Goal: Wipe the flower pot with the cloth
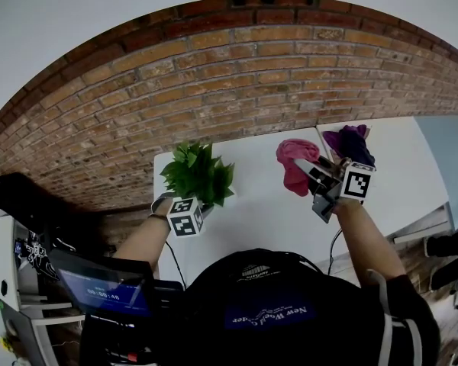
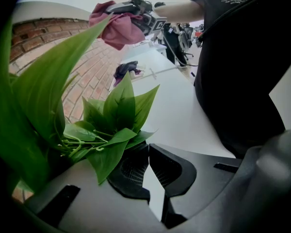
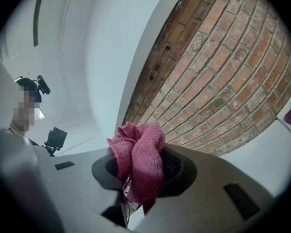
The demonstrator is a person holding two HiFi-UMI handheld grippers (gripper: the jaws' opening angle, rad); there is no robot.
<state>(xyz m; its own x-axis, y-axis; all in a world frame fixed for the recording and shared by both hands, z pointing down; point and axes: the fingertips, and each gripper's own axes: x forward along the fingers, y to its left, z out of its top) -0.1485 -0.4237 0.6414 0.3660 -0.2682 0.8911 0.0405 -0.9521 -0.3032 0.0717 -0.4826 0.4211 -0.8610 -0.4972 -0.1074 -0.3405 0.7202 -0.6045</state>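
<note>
Cloth [image 3: 141,152] clamped in right tongs [image 3: 141,174], left tongs [image 2: 147,161] closed

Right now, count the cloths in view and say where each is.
2. The pink cloth is clamped in the right gripper, above the white table. The purple cloth lies on the table farther right, near the brick wall. Others may hide behind the plant.

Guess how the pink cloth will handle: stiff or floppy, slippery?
Probably floppy: the pink cloth bunches and droops from the right gripper. Its coarse weave suggests decent grip, so it is unlikely to slip.
</note>
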